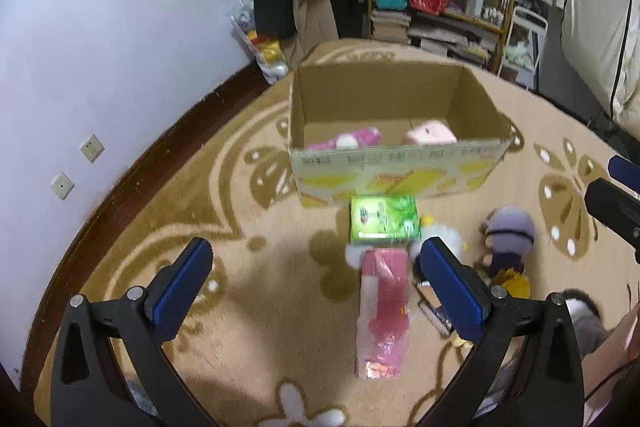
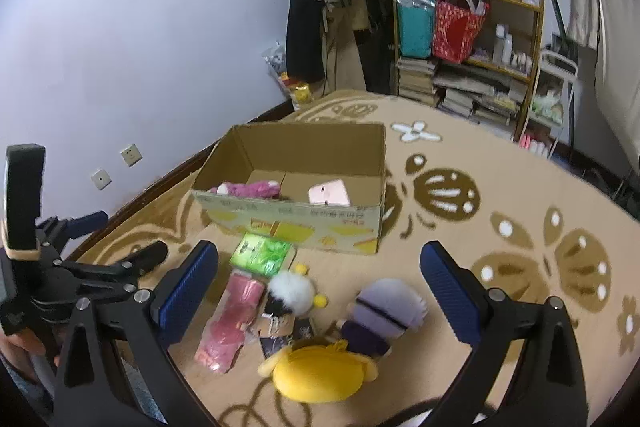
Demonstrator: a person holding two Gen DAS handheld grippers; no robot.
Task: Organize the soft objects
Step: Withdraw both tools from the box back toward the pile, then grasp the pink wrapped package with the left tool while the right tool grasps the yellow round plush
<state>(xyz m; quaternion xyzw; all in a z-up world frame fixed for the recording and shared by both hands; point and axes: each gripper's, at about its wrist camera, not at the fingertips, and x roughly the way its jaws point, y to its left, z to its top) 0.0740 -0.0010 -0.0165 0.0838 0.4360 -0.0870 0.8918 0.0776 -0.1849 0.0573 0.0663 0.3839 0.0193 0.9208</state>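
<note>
rug [image 1: 200, 187], toys loose by box [image 1: 396, 163] | left tongs [image 1: 316, 287] wide open, empty, over pink pack [image 1: 384, 311] | right tongs [image 2: 320, 291] wide open, empty | advice: close across pack's narrow middle, lift clear of box wall

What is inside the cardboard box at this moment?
Inside the cardboard box lie a magenta plush toy at the left and a pale pink soft item at the right. The near wall hides their lower parts.

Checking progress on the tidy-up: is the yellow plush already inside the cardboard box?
No, the yellow plush lies on the carpet in front of the cardboard box, outside it.
</note>
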